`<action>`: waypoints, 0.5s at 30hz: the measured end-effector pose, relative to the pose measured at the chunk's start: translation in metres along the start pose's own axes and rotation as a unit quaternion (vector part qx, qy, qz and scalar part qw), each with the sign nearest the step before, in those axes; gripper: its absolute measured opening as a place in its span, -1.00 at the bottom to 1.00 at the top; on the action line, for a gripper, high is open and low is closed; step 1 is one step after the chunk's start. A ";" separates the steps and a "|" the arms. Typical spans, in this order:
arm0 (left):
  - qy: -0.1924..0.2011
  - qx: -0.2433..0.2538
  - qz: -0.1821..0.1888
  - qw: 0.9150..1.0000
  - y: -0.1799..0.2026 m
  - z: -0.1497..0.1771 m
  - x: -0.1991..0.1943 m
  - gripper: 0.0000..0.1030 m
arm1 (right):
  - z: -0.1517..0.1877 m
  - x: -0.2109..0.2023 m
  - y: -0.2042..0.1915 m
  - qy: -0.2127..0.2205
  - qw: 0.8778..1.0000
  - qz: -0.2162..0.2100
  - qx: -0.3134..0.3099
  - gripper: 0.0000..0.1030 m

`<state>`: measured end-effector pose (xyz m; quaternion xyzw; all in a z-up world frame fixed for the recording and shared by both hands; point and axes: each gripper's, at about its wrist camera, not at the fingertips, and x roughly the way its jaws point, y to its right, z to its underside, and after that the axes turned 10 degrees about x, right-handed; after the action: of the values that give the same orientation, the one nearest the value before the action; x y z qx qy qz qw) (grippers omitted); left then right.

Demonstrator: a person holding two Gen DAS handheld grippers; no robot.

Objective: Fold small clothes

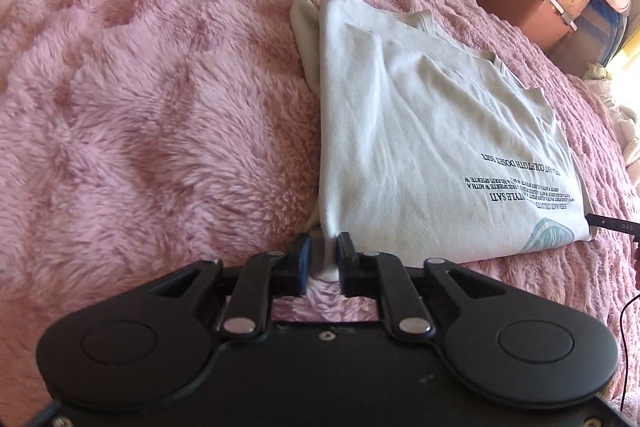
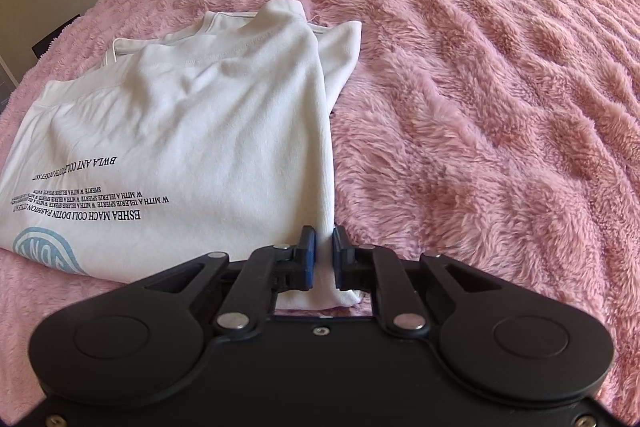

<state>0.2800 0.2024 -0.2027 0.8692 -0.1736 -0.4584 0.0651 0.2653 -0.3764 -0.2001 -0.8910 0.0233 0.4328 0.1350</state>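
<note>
Both claws angled down: left claw (image 1: 324, 251) slightly parted around shirt (image 1: 420, 131) corner, right claw (image 2: 325, 247) pinching opposite corner.

Black left gripper (image 1: 324, 247), blue-padded jaws, silver pivot screws.

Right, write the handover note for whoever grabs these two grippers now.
Left gripper: jaws slightly apart, near-left corner of the white T-shirt between them; whether the pads press on it is unclear.
Right gripper: shut on the near-right corner of the same shirt.
The shirt lies on the pink fluffy blanket, sides already folded in to a narrow rectangle, printed text facing up, collar at the far end.
Left to do, probably: re-grip on the left, carry both near corners toward the collar to halve it, release, smooth flat.
</note>
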 end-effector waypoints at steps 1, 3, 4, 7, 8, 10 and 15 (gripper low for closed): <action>0.008 0.009 -0.008 1.000 0.003 -0.003 -0.008 -0.59 | -0.001 -0.002 0.000 0.001 1.000 0.006 -0.001 -0.70; 0.026 0.027 -0.010 0.999 0.009 -0.015 -0.025 -0.50 | -0.005 -0.013 -0.003 0.017 1.000 0.009 -0.004 -0.58; 0.044 0.036 -0.010 0.998 0.013 -0.022 -0.032 -0.45 | -0.009 -0.019 -0.007 0.033 0.999 0.004 -0.012 -0.58; 0.075 0.059 0.019 0.995 0.031 -0.052 -0.031 -0.35 | -0.025 -0.028 -0.030 0.068 0.996 -0.033 -0.051 -0.58; 0.073 0.068 0.031 0.994 0.038 -0.063 -0.022 -0.34 | -0.032 -0.026 -0.043 0.075 0.994 -0.046 -0.070 -0.58; 0.070 0.095 0.029 0.993 0.054 -0.081 -0.002 -0.31 | -0.047 -0.016 -0.070 0.082 0.988 -0.067 -0.113 -0.58; 0.064 0.086 0.017 0.994 0.066 -0.110 0.052 -0.30 | -0.086 0.022 -0.131 0.080 0.975 -0.107 -0.176 -0.58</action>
<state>0.3814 0.1169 -0.1619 0.8958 -0.2229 -0.3843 0.0090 0.3654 -0.2712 -0.1378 -0.9297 -0.1376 0.3410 0.0196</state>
